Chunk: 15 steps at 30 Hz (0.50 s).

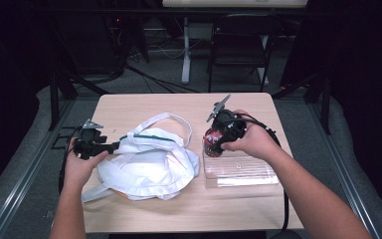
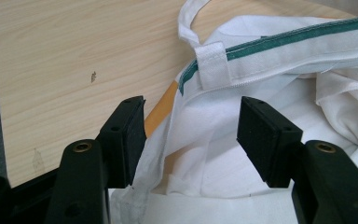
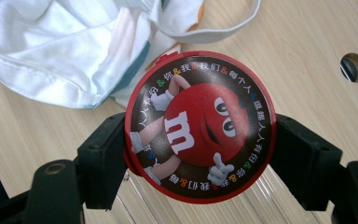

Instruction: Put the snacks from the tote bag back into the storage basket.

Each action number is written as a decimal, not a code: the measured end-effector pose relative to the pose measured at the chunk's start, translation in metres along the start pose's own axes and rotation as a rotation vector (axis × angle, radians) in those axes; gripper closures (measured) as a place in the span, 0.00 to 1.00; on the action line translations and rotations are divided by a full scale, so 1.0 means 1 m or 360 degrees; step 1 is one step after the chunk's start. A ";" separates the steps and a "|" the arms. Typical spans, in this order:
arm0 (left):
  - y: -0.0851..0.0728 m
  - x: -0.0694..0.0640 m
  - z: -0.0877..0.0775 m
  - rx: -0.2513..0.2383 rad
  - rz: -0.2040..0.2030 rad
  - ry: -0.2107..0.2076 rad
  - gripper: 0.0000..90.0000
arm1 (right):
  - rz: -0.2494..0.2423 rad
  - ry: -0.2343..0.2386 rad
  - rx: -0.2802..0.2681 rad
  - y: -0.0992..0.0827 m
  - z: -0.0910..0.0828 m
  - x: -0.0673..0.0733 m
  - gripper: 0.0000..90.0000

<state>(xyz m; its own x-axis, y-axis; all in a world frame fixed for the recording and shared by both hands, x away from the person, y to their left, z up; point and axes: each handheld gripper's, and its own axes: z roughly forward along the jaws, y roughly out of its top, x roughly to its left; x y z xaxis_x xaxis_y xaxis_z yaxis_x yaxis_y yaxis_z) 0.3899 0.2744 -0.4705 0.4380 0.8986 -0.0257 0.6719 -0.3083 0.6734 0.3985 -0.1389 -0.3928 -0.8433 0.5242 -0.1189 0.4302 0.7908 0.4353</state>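
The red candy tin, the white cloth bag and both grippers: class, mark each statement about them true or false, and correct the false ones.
1. The right gripper has its fingers closed on the red candy tin. True.
2. The left gripper is clamped shut on a bag handle. False: its fingers stand apart, with the white cloth bag between them.
3. The bag has a green stripe along its edge. True.
4. The tin lies inside the bag. False: it is held beside the bag, above the clear plastic tray.
5. The table is bare metal. False: it is light wood.
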 end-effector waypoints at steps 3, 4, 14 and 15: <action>0.000 0.001 0.000 -0.0002 0.0001 0.0000 0.47 | 0.0014 -0.0001 0.0001 -0.004 0.001 -0.002 0.28; 0.000 0.001 0.000 0.0002 0.0000 0.0002 0.47 | 0.0014 -0.0011 -0.0003 -0.006 0.001 -0.003 0.28; 0.000 0.000 0.000 0.0000 -0.0003 0.0004 0.47 | 0.0040 -0.0024 -0.0006 -0.017 0.006 -0.007 0.28; 0.000 0.000 0.000 -0.0002 -0.0004 0.0005 0.47 | 0.0045 -0.0022 -0.0008 -0.018 0.007 -0.007 0.28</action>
<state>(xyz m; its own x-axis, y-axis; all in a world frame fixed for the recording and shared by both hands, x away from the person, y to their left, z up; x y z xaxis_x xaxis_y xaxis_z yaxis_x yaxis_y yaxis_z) 0.3898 0.2749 -0.4706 0.4346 0.9003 -0.0251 0.6723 -0.3057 0.6742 0.3992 -0.1543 -0.4063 -0.8262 0.5508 -0.1186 0.4522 0.7739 0.4435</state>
